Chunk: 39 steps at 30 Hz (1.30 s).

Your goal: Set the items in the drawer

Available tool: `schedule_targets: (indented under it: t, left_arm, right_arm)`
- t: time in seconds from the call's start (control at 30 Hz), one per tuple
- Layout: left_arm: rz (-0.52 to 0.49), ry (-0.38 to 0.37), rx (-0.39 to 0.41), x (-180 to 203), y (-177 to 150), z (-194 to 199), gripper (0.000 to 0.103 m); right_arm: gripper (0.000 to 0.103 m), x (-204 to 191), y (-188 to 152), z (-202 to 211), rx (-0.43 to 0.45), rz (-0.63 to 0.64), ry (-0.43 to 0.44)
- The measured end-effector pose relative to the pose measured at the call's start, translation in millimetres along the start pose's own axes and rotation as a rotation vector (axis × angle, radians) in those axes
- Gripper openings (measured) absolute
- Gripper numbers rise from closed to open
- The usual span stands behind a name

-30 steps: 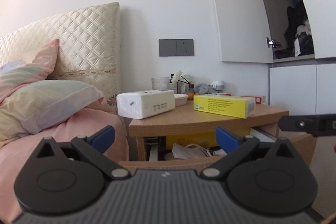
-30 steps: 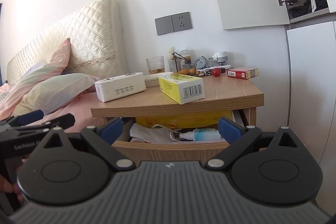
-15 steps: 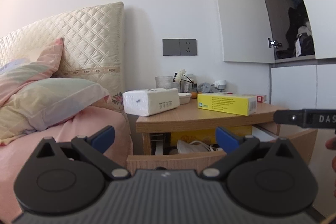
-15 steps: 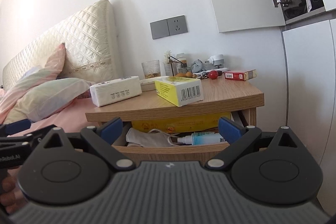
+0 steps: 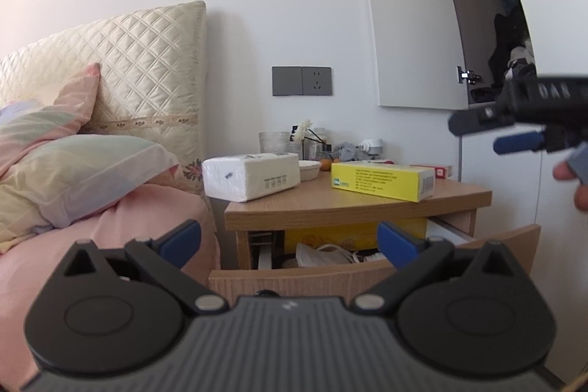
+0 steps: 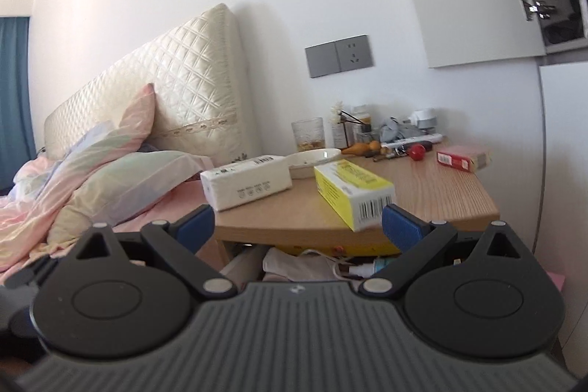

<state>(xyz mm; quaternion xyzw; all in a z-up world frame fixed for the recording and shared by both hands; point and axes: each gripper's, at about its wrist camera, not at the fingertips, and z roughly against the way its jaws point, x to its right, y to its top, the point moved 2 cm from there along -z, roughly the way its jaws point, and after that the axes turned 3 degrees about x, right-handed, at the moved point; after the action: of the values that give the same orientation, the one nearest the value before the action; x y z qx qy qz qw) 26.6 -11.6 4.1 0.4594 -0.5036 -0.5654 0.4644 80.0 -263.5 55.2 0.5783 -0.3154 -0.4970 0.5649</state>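
- One drawer (image 5: 330, 276) stands pulled open under the counter (image 6: 433, 201), with a white cloth and a small bottle inside.
- One yellow box (image 6: 354, 188) and one white tissue pack (image 6: 246, 180) lie on the counter, near each other but apart.
- One red box (image 6: 463, 159) sits near the counter's right edge.
- Two grippers: the left gripper (image 5: 289, 239) and right gripper (image 6: 298, 222) both have fingers spread wide, holding nothing.

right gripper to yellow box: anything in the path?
Nothing visible. The right gripper is open, and the yellow box lies on the nightstand straight ahead between its fingers. The tissue pack sits left of that line.
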Motion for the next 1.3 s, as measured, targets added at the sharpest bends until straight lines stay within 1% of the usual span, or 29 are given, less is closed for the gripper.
schedule_targets:
  t: [0.1, 0.2, 0.33, 0.6, 0.7, 0.73, 0.77, 0.83, 0.87, 0.93, 0.97, 1.0, 1.03, 1.1, 1.17, 1.3]
  left_arm:
    - [0.001, -0.002, -0.005, -0.3, -0.2, 0.9, 0.103]
    - [-0.004, -0.016, -0.005, 3.0, -1.0, 2.0, 0.103]
    - [-0.011, -0.02, -0.013, 5.9, -3.8, 0.8, 0.103]
    - [-0.008, -0.026, -0.029, 6.4, -7.5, -0.6, 0.103]
    - [-0.004, -0.032, -0.037, 6.3, -9.3, -1.2, 0.103]
    - [-0.004, -0.035, -0.037, 6.7, -9.8, -0.9, 0.103]
    - [-0.006, -0.039, -0.036, 7.5, -10.0, -0.7, 0.103]
    - [-0.008, -0.045, -0.036, 8.6, -10.7, -0.4, 0.103]
    - [-0.009, -0.045, -0.037, 8.9, -11.3, -0.4, 0.103]
    - [-0.01, -0.045, -0.04, 9.3, -12.3, -0.6, 0.103]
    - [-0.009, -0.047, -0.042, 9.3, -12.6, -0.8, 0.103]
    - [-0.007, -0.052, -0.043, 9.4, -12.4, -0.7, 0.103]
    - [-0.004, -0.057, -0.041, 9.4, -12.1, -0.1, 0.103]
    - [0.0, -0.062, -0.037, 9.2, -11.9, 1.0, 0.103]
    - [-0.003, -0.066, -0.038, 9.9, -12.6, 1.0, 0.103]
    - [-0.008, -0.067, -0.042, 11.1, -14.3, 0.1, 0.103]
  right_arm:
    - [0.1, -1.5, 20.3, -17.9, -0.061, -0.006, 0.009]
    - [0.1, 2.1, 33.7, -41.9, -0.145, -0.055, 0.037]
    - [0.1, 12.4, 42.4, -82.9, -0.274, -0.108, 0.02]
    - [0.099, 23.8, 57.9, -170.9, -0.427, 0.125, -0.059]
    - [0.096, 28.2, 63.9, -203.9, -0.483, 0.215, -0.089]
    - [0.095, 28.3, 63.8, -214.1, -0.502, 0.227, -0.093]
    - [0.095, 32.7, 56.8, -213.8, -0.519, 0.228, -0.087]
    - [0.094, 32.8, 53.2, -225.0, -0.536, 0.236, -0.082]
    - [0.092, 33.0, 51.8, -230.0, -0.541, 0.238, -0.089]
    - [0.081, 36.3, 48.7, -238.7, -0.554, 0.226, -0.098]
    - [0.078, 38.6, 47.1, -242.4, -0.562, 0.218, -0.1]
    - [0.073, 39.9, 46.5, -243.5, -0.565, 0.216, -0.1]
    - [0.07, 41.0, 46.0, -244.3, -0.567, 0.215, -0.099]
    - [0.067, 43.2, 45.1, -245.8, -0.572, 0.214, -0.098]
    - [0.057, 41.6, 47.8, -241.7, -0.572, 0.227, -0.088]
    - [0.055, 37.9, 53.7, -232.9, -0.571, 0.256, -0.067]
